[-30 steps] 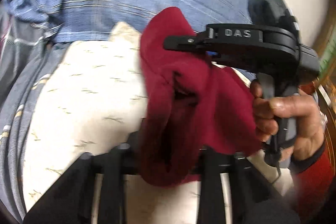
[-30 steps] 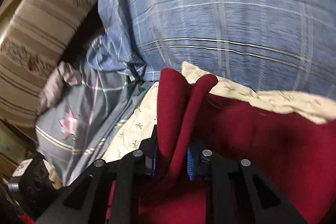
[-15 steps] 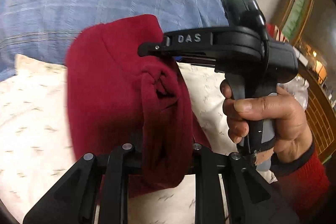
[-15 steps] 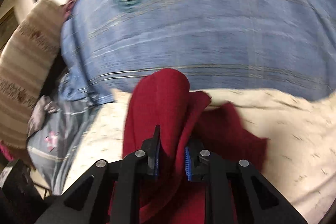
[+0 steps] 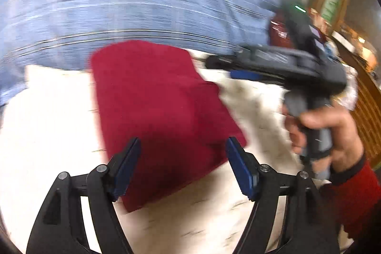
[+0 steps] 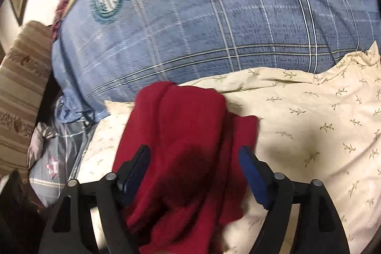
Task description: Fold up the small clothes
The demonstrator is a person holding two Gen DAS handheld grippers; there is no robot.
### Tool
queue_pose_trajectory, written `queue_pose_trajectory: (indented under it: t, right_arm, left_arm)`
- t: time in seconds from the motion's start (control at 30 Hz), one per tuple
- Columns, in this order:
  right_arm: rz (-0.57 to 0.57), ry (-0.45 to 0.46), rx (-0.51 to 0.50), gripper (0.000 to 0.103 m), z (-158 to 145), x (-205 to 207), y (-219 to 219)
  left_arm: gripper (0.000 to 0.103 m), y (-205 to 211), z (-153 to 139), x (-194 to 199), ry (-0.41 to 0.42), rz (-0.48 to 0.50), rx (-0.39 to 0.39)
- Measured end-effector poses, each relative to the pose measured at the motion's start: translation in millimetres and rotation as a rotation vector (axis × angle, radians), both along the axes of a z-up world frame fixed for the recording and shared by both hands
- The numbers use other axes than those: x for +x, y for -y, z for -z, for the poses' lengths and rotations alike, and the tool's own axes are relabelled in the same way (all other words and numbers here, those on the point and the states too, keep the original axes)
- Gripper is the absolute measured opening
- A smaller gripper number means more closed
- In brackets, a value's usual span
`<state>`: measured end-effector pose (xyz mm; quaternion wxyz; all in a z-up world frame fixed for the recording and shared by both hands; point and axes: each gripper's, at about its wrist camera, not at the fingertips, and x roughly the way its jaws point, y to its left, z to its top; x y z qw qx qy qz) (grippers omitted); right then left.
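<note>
A dark red cloth (image 5: 164, 116) lies folded on the cream leaf-print sheet (image 5: 47, 135). My left gripper (image 5: 183, 166) is open, its blue pads on either side of the cloth's near edge, holding nothing. My right gripper (image 6: 194, 174) is open too, with the red cloth (image 6: 181, 149) lying between and under its fingers. In the left wrist view the right gripper (image 5: 228, 68) hovers to the right of the cloth, held by a hand (image 5: 326, 135).
A big blue plaid pillow (image 6: 214, 23) lies behind the cloth. A striped beige cushion (image 6: 21, 92) and a grey plaid cloth (image 6: 54, 158) sit at the left. A wooden frame (image 5: 366, 97) runs along the right.
Both grippers opened and let go of the red cloth. It dropped from a held bunch to a flat fold on the sheet. The right gripper drew away to the right.
</note>
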<state>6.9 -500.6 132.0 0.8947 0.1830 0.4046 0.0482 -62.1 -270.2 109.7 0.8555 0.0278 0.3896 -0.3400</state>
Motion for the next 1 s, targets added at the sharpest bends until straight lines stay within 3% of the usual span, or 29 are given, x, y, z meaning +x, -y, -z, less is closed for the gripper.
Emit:
queue_pose_trajectory:
  t: [0.07, 0.13, 0.17, 0.2, 0.3, 0.4, 0.5, 0.53, 0.6, 0.63, 0.77, 0.83, 0.9, 1.0]
  right_arm:
    - [-0.035, 0.006, -0.038, 0.079, 7.4, -1.6, -14.2]
    - [-0.081, -0.041, -0.086, 0.07, 20.9, 2.1, -29.4]
    - [-0.101, -0.064, -0.136, 0.037, 27.2, 2.8, -36.2]
    - [-0.106, -0.069, -0.179, 0.025, 30.2, -0.1, -40.4]
    - [-0.087, -0.06, -0.284, 0.026, 32.6, -10.2, -44.1]
    - [-0.063, -0.089, -0.257, 0.025, 34.2, -16.3, -45.0]
    - [-0.1, -0.109, -0.295, 0.028, 24.0, -28.7, -52.9]
    - [-0.096, -0.108, -0.3, 0.032, 19.9, -30.8, -50.3]
    - [-0.028, -0.091, -0.337, 0.061, 7.9, -32.0, -43.1]
    - [0.032, -0.064, -0.361, 0.066, -1.6, -29.0, -39.3]
    - [0.014, -0.005, -0.313, 0.066, -6.8, -0.3, -46.2]
    - [-0.018, -0.018, -0.268, 0.061, 6.8, 17.2, -50.4]
    - [0.001, -0.059, -0.283, 0.055, 29.0, 32.6, -49.0]
    - [0.013, -0.084, -0.27, 0.059, 51.8, 37.3, -40.7]
  left_arm:
    - [0.073, -14.8, 9.5, 8.5, -0.009, -0.063, 0.044]
    - [0.073, -26.1, 20.9, 14.8, -0.053, -0.097, 0.063]
    - [0.073, -31.6, 24.3, 16.5, -0.067, -0.108, 0.064]
    - [0.073, -33.6, 24.1, 12.0, -0.07, -0.114, 0.064]
    - [0.073, -32.2, 24.7, 16.1, -0.039, -0.136, 0.062]
    - [0.073, -28.6, 30.3, 27.3, -0.052, -0.155, 0.025]
    - [0.073, -24.1, 31.7, 32.1, -0.054, -0.131, 0.03]
    - [0.073, -24.1, 32.0, 29.0, -0.041, -0.131, 0.037]
    - [0.073, -21.9, 34.4, 31.8, -0.042, -0.135, 0.038]
    - [0.073, -19.6, 37.9, 35.8, -0.061, -0.13, 0.036]
    - [0.074, -15.2, 48.7, 37.0, -0.07, -0.133, 0.06]
    - [0.077, -13.1, 50.7, 37.5, -0.063, -0.137, 0.07]
    - [0.081, -12.6, 51.2, 39.4, -0.061, -0.147, 0.07]
    - [0.081, -10.6, 52.2, 42.0, -0.07, -0.145, 0.065]
